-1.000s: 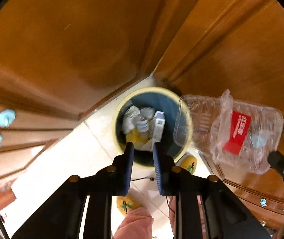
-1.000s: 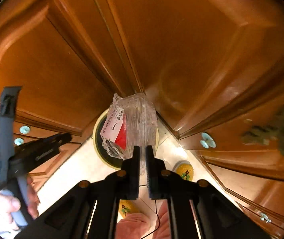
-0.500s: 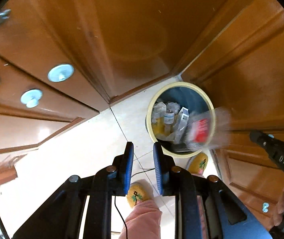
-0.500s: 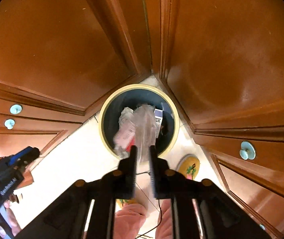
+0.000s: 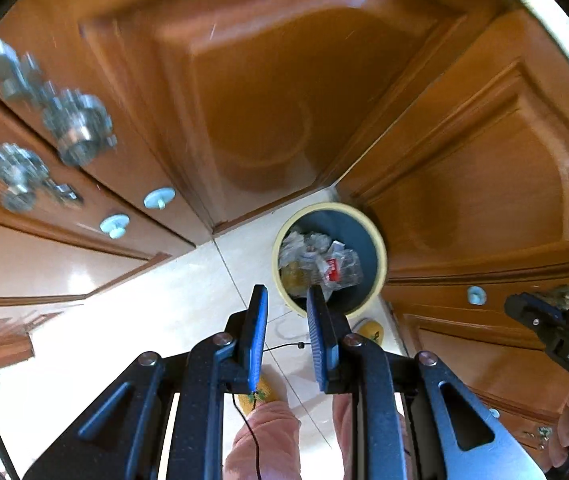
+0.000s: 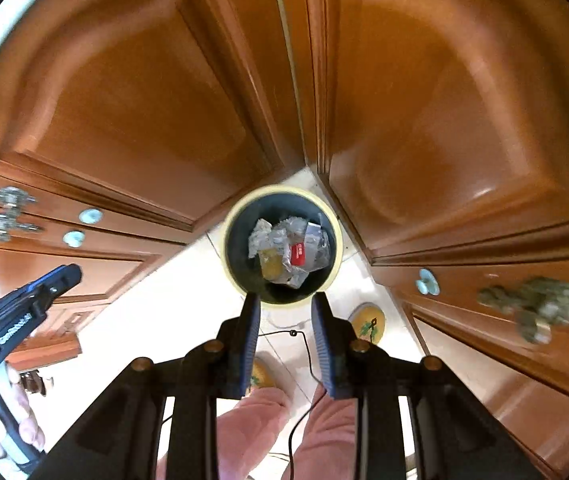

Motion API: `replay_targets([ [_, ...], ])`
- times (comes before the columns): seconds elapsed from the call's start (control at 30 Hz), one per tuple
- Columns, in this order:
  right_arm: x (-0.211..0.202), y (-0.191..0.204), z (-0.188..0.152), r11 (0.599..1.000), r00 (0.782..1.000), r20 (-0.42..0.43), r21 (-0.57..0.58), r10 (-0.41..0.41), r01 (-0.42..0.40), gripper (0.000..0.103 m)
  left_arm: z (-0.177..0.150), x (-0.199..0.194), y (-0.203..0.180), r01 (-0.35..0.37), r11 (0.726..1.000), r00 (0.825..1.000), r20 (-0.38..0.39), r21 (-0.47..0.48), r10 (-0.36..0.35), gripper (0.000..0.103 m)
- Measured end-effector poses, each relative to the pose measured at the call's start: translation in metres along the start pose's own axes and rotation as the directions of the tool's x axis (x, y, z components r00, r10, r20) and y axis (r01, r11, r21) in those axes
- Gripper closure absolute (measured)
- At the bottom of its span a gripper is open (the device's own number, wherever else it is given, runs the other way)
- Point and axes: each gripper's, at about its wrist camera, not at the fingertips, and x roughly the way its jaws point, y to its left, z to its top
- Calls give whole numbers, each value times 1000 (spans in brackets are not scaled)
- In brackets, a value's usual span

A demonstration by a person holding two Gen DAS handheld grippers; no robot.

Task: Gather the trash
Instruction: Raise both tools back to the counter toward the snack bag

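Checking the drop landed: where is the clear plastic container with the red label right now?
The clear plastic container lies inside the round bin, on top of the crumpled trash, below both open grippers in the cabinet corner.

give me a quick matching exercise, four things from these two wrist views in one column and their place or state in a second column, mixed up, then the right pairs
Things:
1. clear plastic container with red label
2. trash bin
3. right gripper
4. yellow slippers

Places or states:
A. open, nothing between the fingers
B. on the person's feet, on the pale floor tiles
C. lying on top of the other rubbish in the bin
D. standing on the floor in the corner between the wooden cabinet doors

Pairs: 1-C, 2-D, 3-A, 4-B
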Motion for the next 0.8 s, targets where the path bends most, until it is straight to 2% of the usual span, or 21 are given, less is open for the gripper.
replay_targets([
  [0.2,-89,-5,1,999,992,112,-4,52,-52,77,8,-74,-35,50,997,997,53,62,-53,85],
  [0.4,-177,-19,2,997,967,241,-6,80,-80,77,19,-139,-82,103,985,985,123,136,-119,84],
  [0.57,-245,-40,1,996,930,361,13,73,-84,77,31,-190,-120,144,968,965,186,206,-183,80],
  [0.7,-291,-63,2,996,899,434,32,57,-78,77,44,-227,-156,181,950,942,233,254,-242,73],
  [0.8,-323,-83,9,996,867,496,44,42,-73,77,53,-248,-183,197,936,924,264,291,-276,70],
])
